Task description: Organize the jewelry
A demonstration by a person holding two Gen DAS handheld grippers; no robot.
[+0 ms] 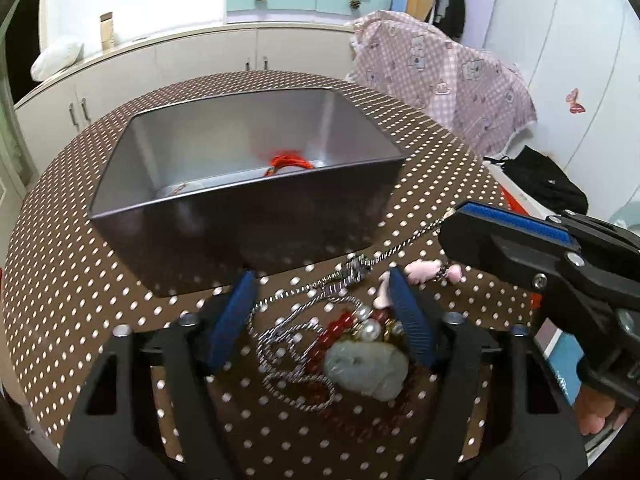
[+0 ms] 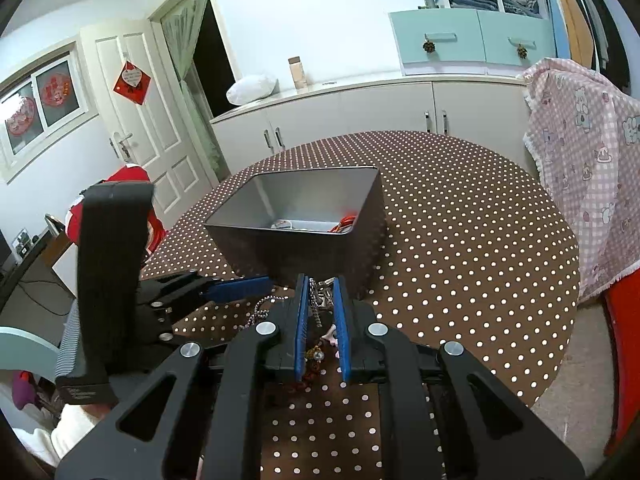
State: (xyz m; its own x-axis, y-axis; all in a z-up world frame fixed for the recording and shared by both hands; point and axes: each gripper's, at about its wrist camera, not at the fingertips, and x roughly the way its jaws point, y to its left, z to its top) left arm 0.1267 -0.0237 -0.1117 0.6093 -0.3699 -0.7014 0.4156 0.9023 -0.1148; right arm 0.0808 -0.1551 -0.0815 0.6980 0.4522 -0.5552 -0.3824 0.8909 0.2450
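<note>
A heap of jewelry lies on the dotted table just in front of a dark metal tin (image 1: 240, 236) (image 2: 296, 256). It holds a pale jade pendant (image 1: 366, 368), red beads (image 1: 332, 336), pearls (image 1: 370, 326) and a looped silver chain (image 1: 296, 344). My left gripper (image 1: 320, 276) (image 2: 256, 284) straddles the heap with its blue pads apart from it, open. My right gripper (image 2: 320, 279) (image 1: 456, 220) is shut on the far end of the silver chain, which runs taut from the heap. A pink piece (image 1: 424, 272) lies beside the chain. Red cord (image 1: 288, 162) (image 2: 346, 222) rests inside the tin.
The round table (image 2: 460, 240) has a brown cloth with white dots; its edge curves close on the right. A chair draped in pink checked fabric (image 1: 440, 80) (image 2: 584, 160) stands behind it on the right. White cabinets (image 2: 360, 112) line the wall behind the table. A black bag (image 1: 544, 184) lies off the table.
</note>
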